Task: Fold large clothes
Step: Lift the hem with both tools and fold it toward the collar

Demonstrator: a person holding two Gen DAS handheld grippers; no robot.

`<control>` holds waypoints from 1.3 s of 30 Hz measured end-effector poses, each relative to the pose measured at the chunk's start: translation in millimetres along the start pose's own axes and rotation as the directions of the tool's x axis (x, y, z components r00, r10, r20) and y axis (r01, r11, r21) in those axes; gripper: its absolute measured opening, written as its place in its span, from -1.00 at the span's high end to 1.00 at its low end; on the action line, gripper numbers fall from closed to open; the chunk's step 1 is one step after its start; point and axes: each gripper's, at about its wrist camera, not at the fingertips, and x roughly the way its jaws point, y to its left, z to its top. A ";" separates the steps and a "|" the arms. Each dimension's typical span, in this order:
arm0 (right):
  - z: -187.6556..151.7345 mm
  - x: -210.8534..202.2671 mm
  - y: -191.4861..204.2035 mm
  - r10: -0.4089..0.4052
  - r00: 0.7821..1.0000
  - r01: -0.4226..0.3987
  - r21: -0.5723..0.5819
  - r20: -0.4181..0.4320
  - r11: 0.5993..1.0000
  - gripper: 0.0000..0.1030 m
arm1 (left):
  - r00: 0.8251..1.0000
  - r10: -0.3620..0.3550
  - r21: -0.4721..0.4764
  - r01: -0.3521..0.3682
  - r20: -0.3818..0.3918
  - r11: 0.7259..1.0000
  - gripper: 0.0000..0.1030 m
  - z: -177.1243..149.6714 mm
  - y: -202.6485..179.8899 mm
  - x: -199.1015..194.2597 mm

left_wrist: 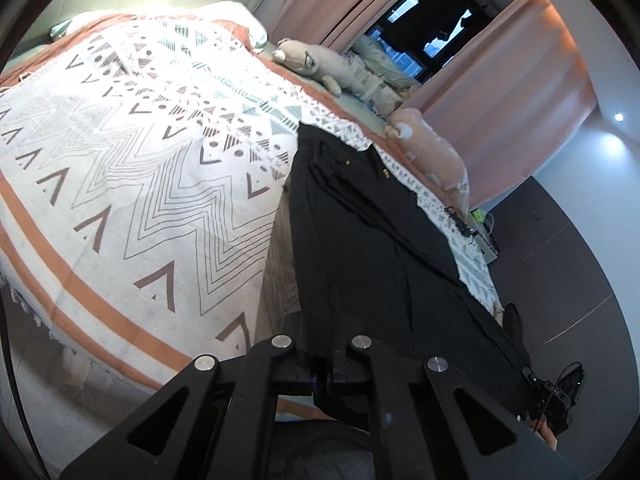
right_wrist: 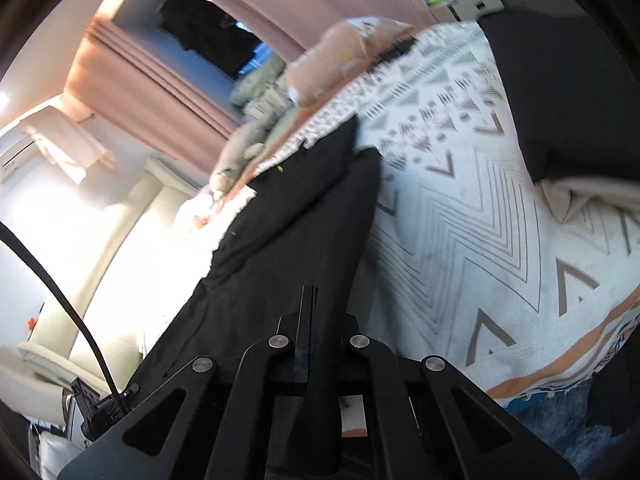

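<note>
Black garment (left_wrist: pixel 360 240), large and dark with small brass studs, lies stretched along the near side of the bed, one end raised toward both tools. Left gripper (left_wrist: pixel 322 380): fingers closed tight on a bunched edge of the cloth, no gap showing between them. Right gripper (right_wrist: pixel 308 344): fingers likewise pressed together, a fold of the same garment pinched between and draping away from it. Cloth looks soft, limp and fairly light; it sags between holds and creases readily, so it will likely trail and drag on the blanket unless kept taut. Best hold is judged to be at corners or hems, where the layers bunch, rather than mid-panel. Not fragile, not slippery. Patterned blanket (left_wrist: pixel 132 168), white with zigzags and an orange border, covers the bed and gives plenty of flat room to the left of the garment. Stuffed toys (left_wrist: pixel 316 64) sit along the far edge by the pink curtains (left_wrist: pixel 500 92), well apart from the fold area. A second dark heap (right_wrist: pixel 568 92) lies on the blanket at far right; it could crowd the lay-down space.
</note>
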 end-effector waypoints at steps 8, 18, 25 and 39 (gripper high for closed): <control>-10.8 -52.0 4.9 0.052 0.998 -0.050 -0.057 0.043 0.997 1.00 | 0.996 -0.039 0.023 0.037 0.082 0.999 0.91 -20.5 -13.4 -69.1; -21.6 -103.2 9.1 0.102 0.990 -0.092 -0.101 0.097 0.991 1.00 | 0.980 -0.098 0.051 0.091 0.174 0.995 0.91 -43.8 -30.4 -150.7; -25.2 -137.6 13.8 0.151 0.978 -0.132 -0.135 0.145 0.982 1.00 | 0.960 -0.141 0.098 0.120 0.241 0.988 0.91 -44.6 -52.0 -202.8; 22.3 -105.6 22.4 0.177 0.968 -0.145 -0.175 0.181 0.974 1.00 | 0.940 -0.153 0.122 0.120 0.307 0.985 0.91 7.3 -82.4 -195.3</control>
